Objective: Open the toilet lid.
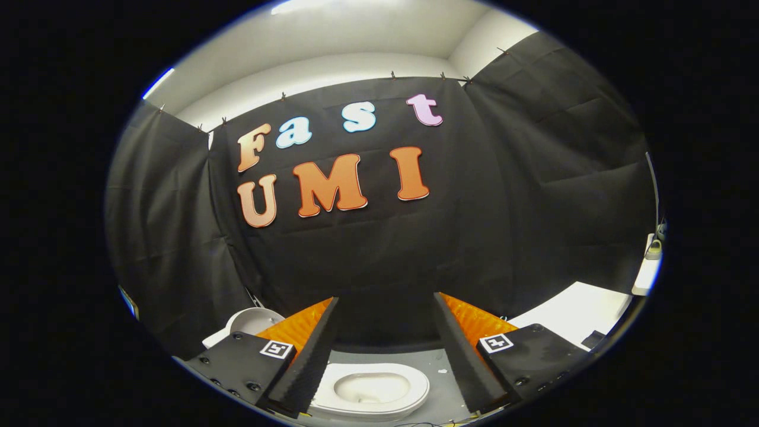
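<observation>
In the gripper view, the gripper is seen with its two fingers spread wide apart, and nothing is held or touched between them. The left finger and the right finger are each seen as a ridged wedge rising from a dark mounting block, and a small square marker is fixed on each block near the base of the finger. A small white toilet is observed low in the gap between the two fingers, set on a grey floor and seen from above. Its oval seat ring and the pale bowl inside the ring are exposed to the camera. Whether a lid is fitted, and in what position it stands, cannot be told from this view. The toilet is not touched by either finger; it lies beneath and between them, nearer to the left finger, whose tip overlaps its rim in the picture. A second white rounded object is noted behind the left mounting block, partly hidden, and cannot be identified. A white surface is noted beyond the right mounting block. Black cloth is hung as the wall well beyond the fingers, with a pale ceiling recorded above it.
</observation>
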